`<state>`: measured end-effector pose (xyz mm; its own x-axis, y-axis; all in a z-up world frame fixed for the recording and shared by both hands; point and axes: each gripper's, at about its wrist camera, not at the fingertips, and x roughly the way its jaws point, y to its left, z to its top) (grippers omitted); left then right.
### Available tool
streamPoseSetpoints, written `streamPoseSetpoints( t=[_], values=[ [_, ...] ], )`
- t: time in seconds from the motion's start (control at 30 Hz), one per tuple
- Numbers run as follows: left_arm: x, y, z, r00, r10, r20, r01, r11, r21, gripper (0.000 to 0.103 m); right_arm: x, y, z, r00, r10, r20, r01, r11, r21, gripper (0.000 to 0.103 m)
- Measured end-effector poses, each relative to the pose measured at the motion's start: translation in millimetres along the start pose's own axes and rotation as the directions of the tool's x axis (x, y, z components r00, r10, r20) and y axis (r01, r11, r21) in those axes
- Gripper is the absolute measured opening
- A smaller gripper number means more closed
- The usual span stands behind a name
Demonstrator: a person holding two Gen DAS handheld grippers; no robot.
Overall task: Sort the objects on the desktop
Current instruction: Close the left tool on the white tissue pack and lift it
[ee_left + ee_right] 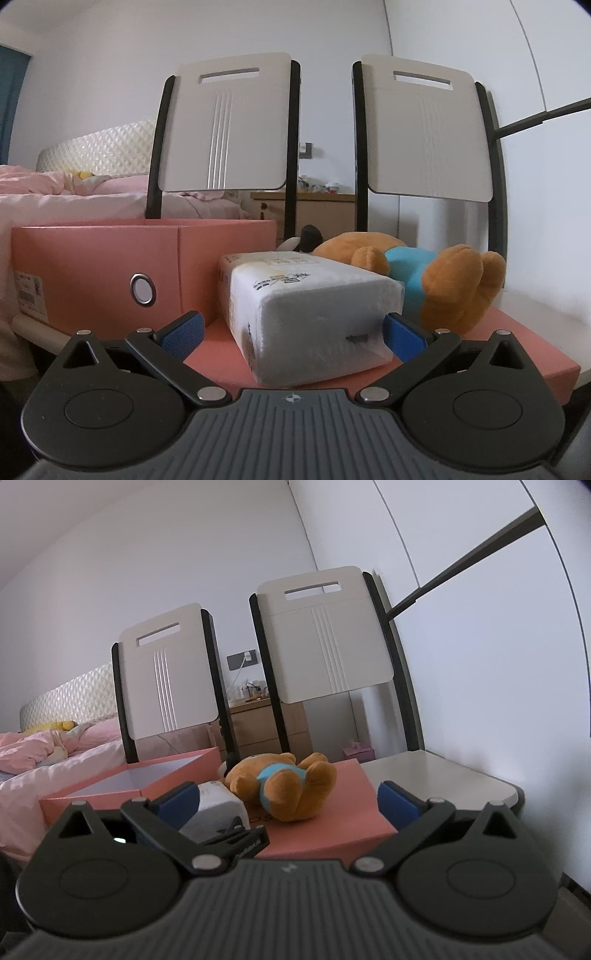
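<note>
A white plastic-wrapped tissue pack (310, 314) lies on a pink box lid (517, 350). My left gripper (291, 334) is open, its blue pads on either side of the pack's near end; the right pad touches it, the left pad stands apart. An orange plush bear in a blue shirt (424, 275) lies on the lid behind the pack. An open pink box (110, 269) stands to the left. In the right wrist view my right gripper (288, 803) is open and empty, a little short of the bear (284, 786), with the pack (218, 806) and box (122, 786) to its left.
Two white folding chairs (225, 125) (428, 133) stand behind the table. A bed with pink bedding (55, 188) lies to the left. A wooden cabinet (258, 723) stands at the wall. The white tabletop (443, 775) continues right of the pink lid (340, 805).
</note>
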<state>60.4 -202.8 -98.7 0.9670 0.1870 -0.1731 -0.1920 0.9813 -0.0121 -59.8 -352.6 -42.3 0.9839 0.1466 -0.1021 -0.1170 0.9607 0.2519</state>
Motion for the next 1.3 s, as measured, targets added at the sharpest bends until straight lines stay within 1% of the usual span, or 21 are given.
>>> streamPoseSetpoints(
  t=[0.17, 0.3, 0.43, 0.5, 0.57, 0.67, 0.77, 0.87, 1.0, 1.3],
  values=[
    [-0.2, -5.4, -1.8, 1.0, 0.013, 0.01, -0.013, 1.0, 0.014, 0.103, -1.1, 0.3, -1.2, 1.0, 0.01, 0.002, -0.01, 1.0, 0.006, 0.103],
    [-2.5, 3.9, 0.2, 1.0, 0.023, 0.018, -0.023, 1.0, 0.001, 0.103, -1.5, 0.5, -1.3, 1.0, 0.011, 0.004, -0.011, 1.0, 0.011, 0.103],
    [-9.2, 17.1, 0.3, 0.998, 0.055, 0.036, -0.055, 0.998, -0.007, 0.103, -1.5, 2.4, -1.5, 1.0, 0.015, 0.005, -0.015, 1.0, 0.012, 0.103],
    [-11.0, 23.4, -0.3, 0.997, 0.066, 0.035, -0.066, 0.998, -0.016, 0.103, -1.7, 3.1, -1.3, 1.0, 0.017, 0.007, -0.017, 1.0, 0.013, 0.103],
    [-9.9, 25.7, -1.1, 0.998, 0.055, 0.015, -0.054, 0.998, -0.03, 0.103, -1.7, 3.6, -1.2, 1.0, 0.018, 0.009, -0.018, 1.0, 0.014, 0.103],
    [-9.7, 20.0, -2.4, 1.0, 0.016, -0.006, -0.017, 0.999, -0.036, 0.103, -2.4, 4.2, -1.3, 1.0, 0.018, 0.009, -0.018, 1.0, 0.012, 0.103],
    [-9.4, 11.2, -2.2, 1.0, 0.016, 0.006, -0.016, 1.0, -0.027, 0.103, -3.9, 1.5, -1.4, 1.0, 0.014, 0.012, -0.014, 1.0, 0.016, 0.103],
    [-3.6, 4.4, -0.9, 1.0, 0.025, -0.01, -0.025, 0.999, -0.04, 0.103, -5.8, -2.5, -1.2, 1.0, 0.014, 0.017, -0.014, 0.999, 0.03, 0.103],
    [1.2, -4.7, 0.8, 0.999, 0.051, -0.007, -0.051, 0.997, -0.054, 0.103, -8.1, -5.2, -0.9, 0.999, 0.028, 0.02, -0.029, 0.999, 0.038, 0.103],
    [9.9, -24.1, 1.9, 0.995, 0.098, -0.008, -0.098, 0.994, -0.04, 0.103, -11.1, -9.4, -1.3, 0.999, 0.039, 0.023, -0.04, 0.998, 0.056, 0.103]
  ],
)
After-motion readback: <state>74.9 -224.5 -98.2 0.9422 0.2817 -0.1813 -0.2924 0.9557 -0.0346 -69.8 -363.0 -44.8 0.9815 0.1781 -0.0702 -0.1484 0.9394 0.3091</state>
